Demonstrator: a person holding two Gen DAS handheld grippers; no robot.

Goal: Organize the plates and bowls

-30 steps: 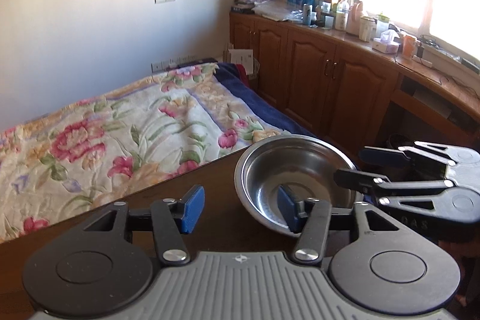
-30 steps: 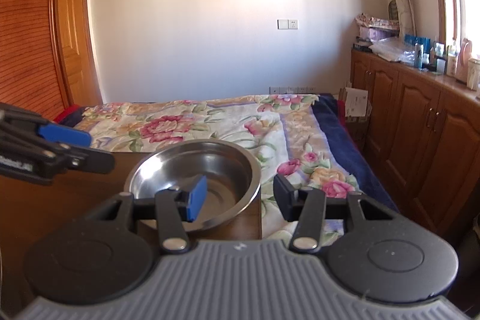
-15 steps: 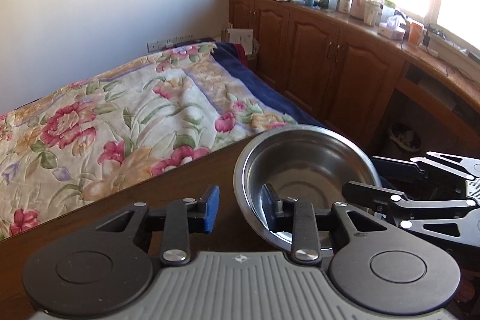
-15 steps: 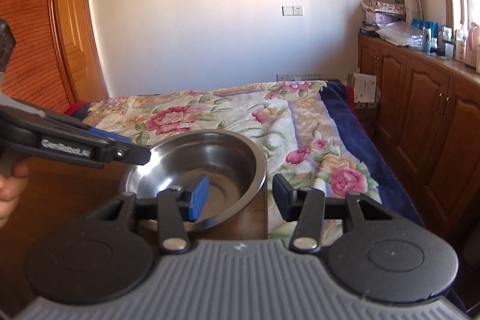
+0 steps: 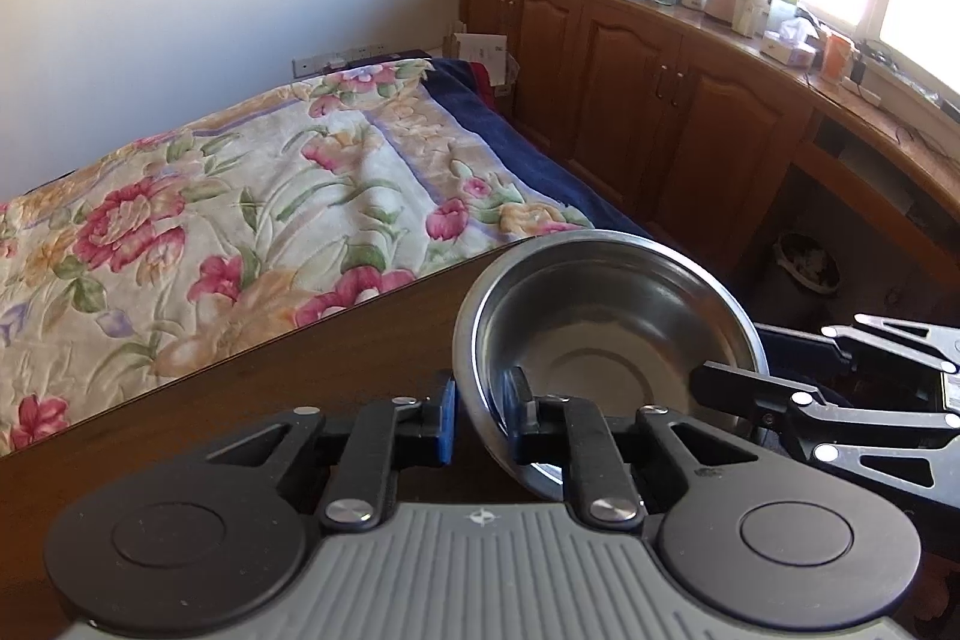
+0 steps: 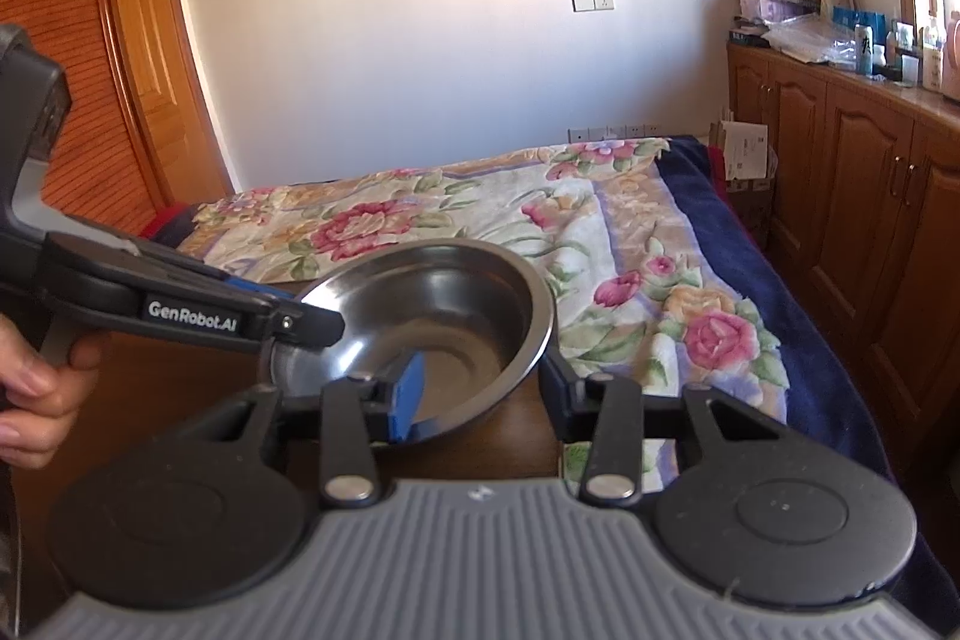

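A steel bowl [image 5: 606, 322] is seen at the corner of a dark wooden table [image 5: 270, 400], beside a bed with a floral quilt [image 5: 240, 220]. In the left wrist view, the bowl's near rim is pinched by the left gripper [image 5: 480, 415], one blue pad outside the wall and the other finger inside. The right gripper [image 5: 840, 388] is shown there from the side, reaching in at the bowl's far-right rim. Only the right wrist view shows how that gripper [image 6: 480, 388] stands: its fingers are spread wide, the blue pad inside the bowl [image 6: 432, 316] and the other finger outside the rim, apart from it. That view alone shows a hand [image 6: 36, 388] holding the left gripper [image 6: 300, 322], and a wooden door [image 6: 162, 58]. The cabinets [image 5: 660, 100] under the window are shown more fully in the left view.
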